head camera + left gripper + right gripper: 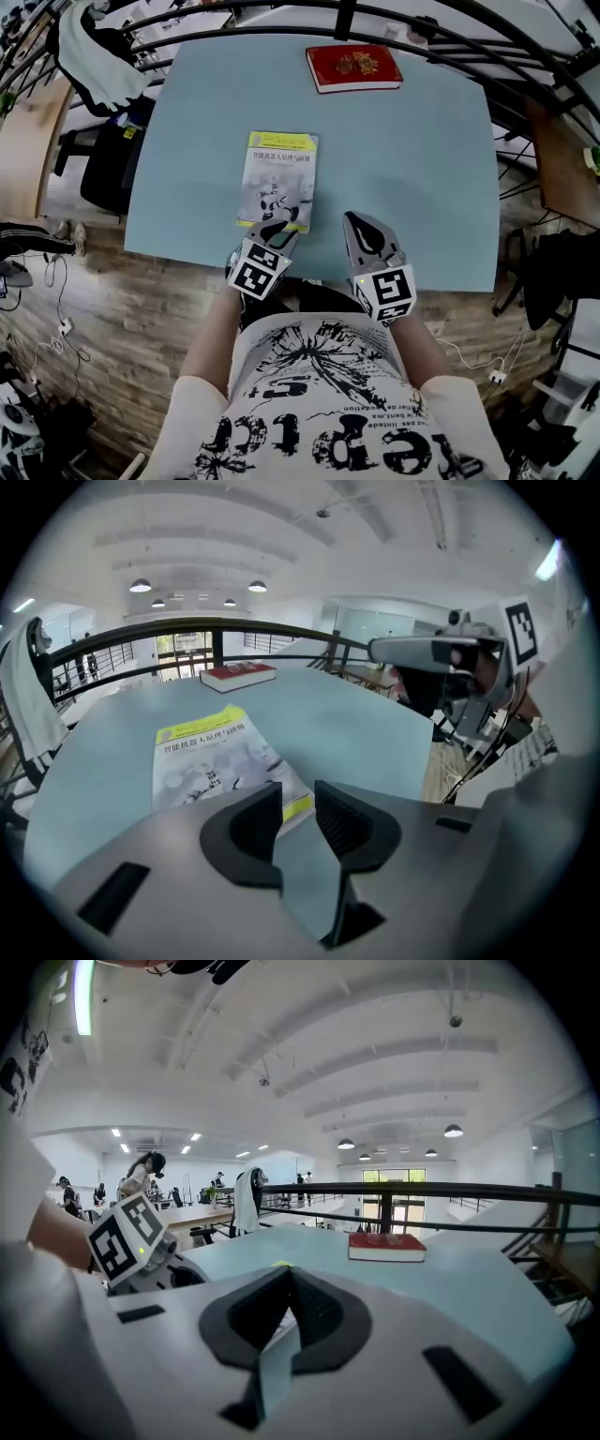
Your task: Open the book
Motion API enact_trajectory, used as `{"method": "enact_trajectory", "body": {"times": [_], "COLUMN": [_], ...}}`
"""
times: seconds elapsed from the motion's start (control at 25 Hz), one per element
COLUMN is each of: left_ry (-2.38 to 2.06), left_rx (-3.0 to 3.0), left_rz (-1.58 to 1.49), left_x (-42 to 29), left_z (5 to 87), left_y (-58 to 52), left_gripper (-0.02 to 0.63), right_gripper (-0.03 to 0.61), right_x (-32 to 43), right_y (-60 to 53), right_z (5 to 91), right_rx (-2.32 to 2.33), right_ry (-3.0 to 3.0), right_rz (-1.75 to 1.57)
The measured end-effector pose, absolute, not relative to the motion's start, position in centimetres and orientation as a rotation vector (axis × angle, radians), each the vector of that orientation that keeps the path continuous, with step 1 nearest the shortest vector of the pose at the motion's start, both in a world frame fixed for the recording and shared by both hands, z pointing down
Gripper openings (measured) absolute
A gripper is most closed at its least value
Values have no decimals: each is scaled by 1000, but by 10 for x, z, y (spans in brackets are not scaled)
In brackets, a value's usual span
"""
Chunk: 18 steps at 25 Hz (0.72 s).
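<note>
A closed book (277, 178) with a yellow and white cover lies flat on the light blue table (422, 187), a little left of centre. My left gripper (275, 228) hovers at the book's near edge, and its jaws stand apart with nothing between them. In the left gripper view the book (211, 757) lies just beyond the left gripper (298, 794), with its near right corner showing through the gap. My right gripper (354, 217) sits to the right of the book over bare table. The right gripper (289, 1274) has its tips together and holds nothing.
A red book (353, 67) lies closed at the table's far edge, also visible as the red book (387, 1246). A dark curved railing (281, 11) runs behind the table. A chair draped with white cloth (98, 56) stands at the left. The table's near edge (309, 272) borders wooden floor.
</note>
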<state>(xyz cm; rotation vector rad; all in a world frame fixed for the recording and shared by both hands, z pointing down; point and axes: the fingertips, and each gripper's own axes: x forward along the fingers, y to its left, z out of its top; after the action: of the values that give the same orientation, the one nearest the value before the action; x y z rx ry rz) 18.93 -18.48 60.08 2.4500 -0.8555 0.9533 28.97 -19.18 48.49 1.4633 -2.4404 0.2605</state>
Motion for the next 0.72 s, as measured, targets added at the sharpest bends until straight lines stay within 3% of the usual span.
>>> {"method": "enact_trajectory", "body": {"times": [0.2,0.72], "left_ry": [-795,-800], "left_rx": [2392,2327], "left_rz": [1138,1259], "left_x": [198,202], "left_z": [636,665], "left_y": [-186,-193], "left_gripper": [158,153], "right_gripper": [12,12], "right_x": [297,306], "right_y": [-195,-193], "right_z": [499,514], "right_rx": [1428,1414], "right_ry": [-2439,-2422], "right_rz": [300,371]}}
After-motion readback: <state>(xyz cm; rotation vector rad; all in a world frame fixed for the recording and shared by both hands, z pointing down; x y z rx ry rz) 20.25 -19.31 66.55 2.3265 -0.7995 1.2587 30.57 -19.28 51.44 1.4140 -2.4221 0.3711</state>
